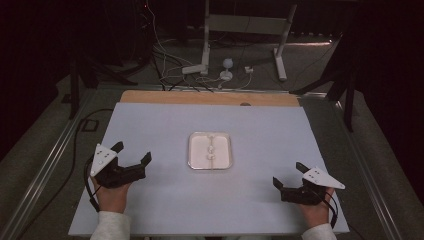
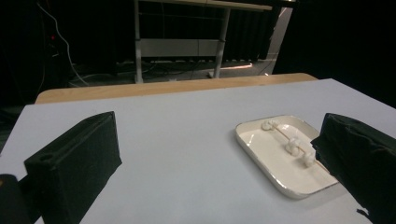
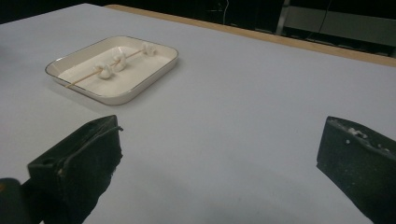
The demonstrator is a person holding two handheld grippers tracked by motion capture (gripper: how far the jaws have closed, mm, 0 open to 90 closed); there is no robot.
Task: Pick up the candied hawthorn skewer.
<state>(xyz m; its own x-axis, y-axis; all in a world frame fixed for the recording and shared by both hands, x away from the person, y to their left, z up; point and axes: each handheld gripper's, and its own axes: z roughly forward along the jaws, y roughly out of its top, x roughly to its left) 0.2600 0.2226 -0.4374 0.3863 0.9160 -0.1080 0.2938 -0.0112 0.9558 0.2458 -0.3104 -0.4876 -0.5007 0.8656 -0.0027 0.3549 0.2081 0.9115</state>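
White and shallow, a tray (image 1: pixel 210 150) sat at the middle of the pale grey table (image 1: pixel 150 125), holding a thin skewer (image 3: pixel 88 75) threaded with three small white lumps (image 3: pixel 119 61). The left gripper (image 1: pixel 131 154) and right gripper (image 1: pixel 288 175) rested well apart from it, one at each near corner of the table, both with jaws spread wide and nothing between them. Any pickup looked delicate from here: the skewer lay flat against the tray floor, so jaws closing from above could judge badly, skid off the stick, crush a soft lump or nudge the light tray across the smooth surface. A low, steady approach seemed called for.
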